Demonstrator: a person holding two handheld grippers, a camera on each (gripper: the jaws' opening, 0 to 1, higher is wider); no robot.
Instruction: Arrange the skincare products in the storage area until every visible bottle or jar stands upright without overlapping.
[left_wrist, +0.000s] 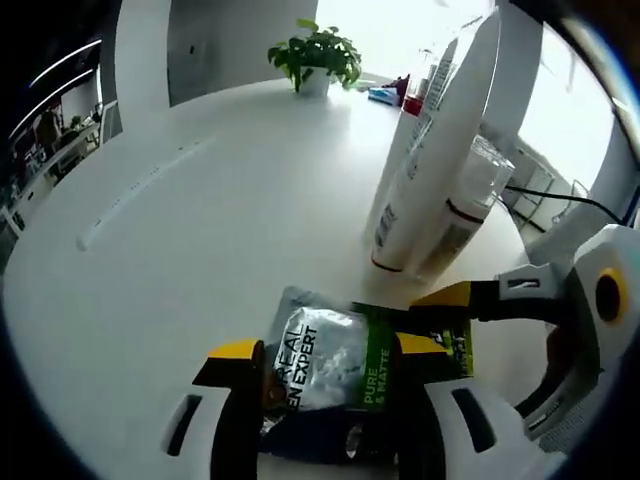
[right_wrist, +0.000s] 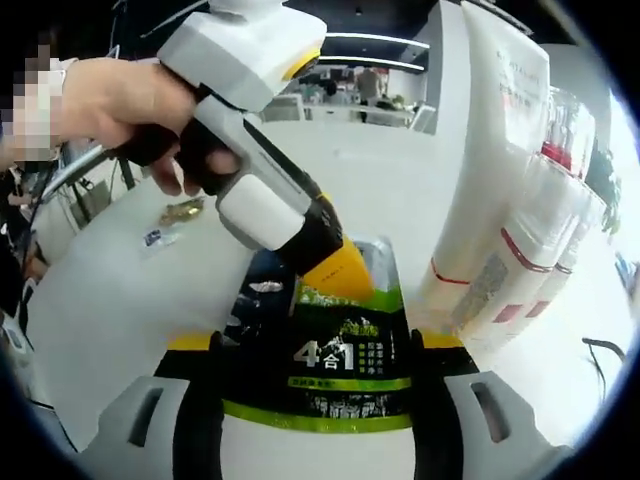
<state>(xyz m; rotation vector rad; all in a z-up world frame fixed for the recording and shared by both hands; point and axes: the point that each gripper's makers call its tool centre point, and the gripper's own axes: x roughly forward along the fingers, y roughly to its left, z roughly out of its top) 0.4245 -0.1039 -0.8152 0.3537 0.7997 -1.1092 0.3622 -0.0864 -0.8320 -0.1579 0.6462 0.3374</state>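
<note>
Both grippers (left_wrist: 318, 372) (right_wrist: 318, 365) clamp green tube (left_wrist: 330, 372); white bottles (left_wrist: 425, 180) just beside.

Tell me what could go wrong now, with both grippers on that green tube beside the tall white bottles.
Both the left gripper and right gripper clamp the same green tube, so pulling apart could twist or squeeze it. The tall white bottles stand close beside it; swinging the tube upright could topple them. They stand near the table edge, so one might roll off.

light: bright, window glare upper right | shadows: soft | edges: fisheye bending | focus: near parts slightly blurred
</note>
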